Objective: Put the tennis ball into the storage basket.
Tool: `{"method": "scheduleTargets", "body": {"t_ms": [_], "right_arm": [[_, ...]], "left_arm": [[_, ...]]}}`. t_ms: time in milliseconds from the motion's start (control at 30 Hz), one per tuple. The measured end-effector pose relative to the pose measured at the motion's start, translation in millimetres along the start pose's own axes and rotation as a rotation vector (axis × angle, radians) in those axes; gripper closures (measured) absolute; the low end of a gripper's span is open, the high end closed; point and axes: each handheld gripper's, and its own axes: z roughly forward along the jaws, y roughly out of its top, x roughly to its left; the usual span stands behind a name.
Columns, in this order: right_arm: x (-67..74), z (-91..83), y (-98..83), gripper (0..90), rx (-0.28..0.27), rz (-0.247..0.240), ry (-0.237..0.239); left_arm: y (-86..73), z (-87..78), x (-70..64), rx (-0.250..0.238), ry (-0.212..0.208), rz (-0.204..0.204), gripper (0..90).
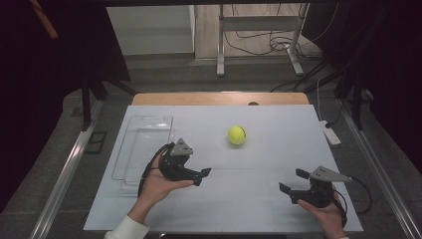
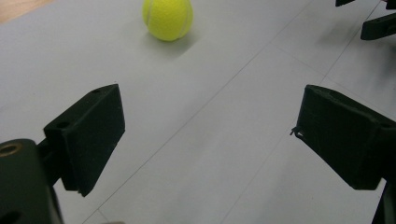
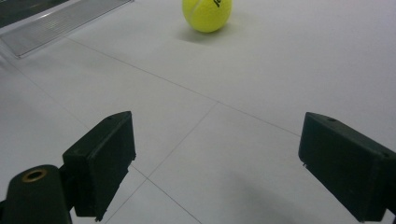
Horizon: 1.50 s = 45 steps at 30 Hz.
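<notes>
White tabletop (image 1: 249, 199), yellow tennis ball (image 1: 237, 135) with unreadable black lettering, left tool (image 1: 203, 175) and right tool (image 1: 292, 181) both wide, empty

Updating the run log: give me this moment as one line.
left gripper: open, empty | right gripper: open, empty | tennis ball: on table, untouched | clear tray: empty, at left

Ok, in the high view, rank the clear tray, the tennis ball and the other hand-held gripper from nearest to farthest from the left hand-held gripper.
From the left hand-held gripper:
1. Clear tray, just to its left.
2. Tennis ball, ahead and to the right.
3. Right hand-held gripper, far right, near the table's front edge.
</notes>
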Motion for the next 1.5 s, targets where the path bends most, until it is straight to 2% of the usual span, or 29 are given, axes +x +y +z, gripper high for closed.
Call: {"method": "scheduleTargets", "body": {"t_ms": [400, 667, 867, 1033, 1300, 1500], "right_arm": [[-1.4, -1.3, 0.1, 10.9, -0.005, 0.005, -0.002], [-2.0, -1.3, 0.1, 10.9, -0.007, 0.008, -0.005], [-1.5, -2.4, -0.3, 10.8, -0.009, 0.007, -0.006], [-2.4, -3.4, -0.8, 10.9, -0.013, 0.01, -0.003], [-2.9, -3.2, -1.1, 10.9, -0.014, 0.014, -0.002], [-3.1, -3.3, -1.6, 10.9, -0.015, 0.015, -0.003]], "left_arm": [[6.7, 8.6, -1.9, 0.016, -0.009, 0.002, 8.6], [11.1, 14.8, -2.1, 0.033, -0.006, -0.012, 8.6], [15.1, 21.5, -6.0, 0.042, -0.017, -0.001, 8.6], [21.7, 30.8, -8.2, 0.056, -0.035, 0.003, 8.6], [33.0, 36.2, -7.7, 0.071, -0.043, 0.015, 8.6], [41.5, 40.7, -3.7, 0.075, -0.06, 0.001, 8.6]]}}
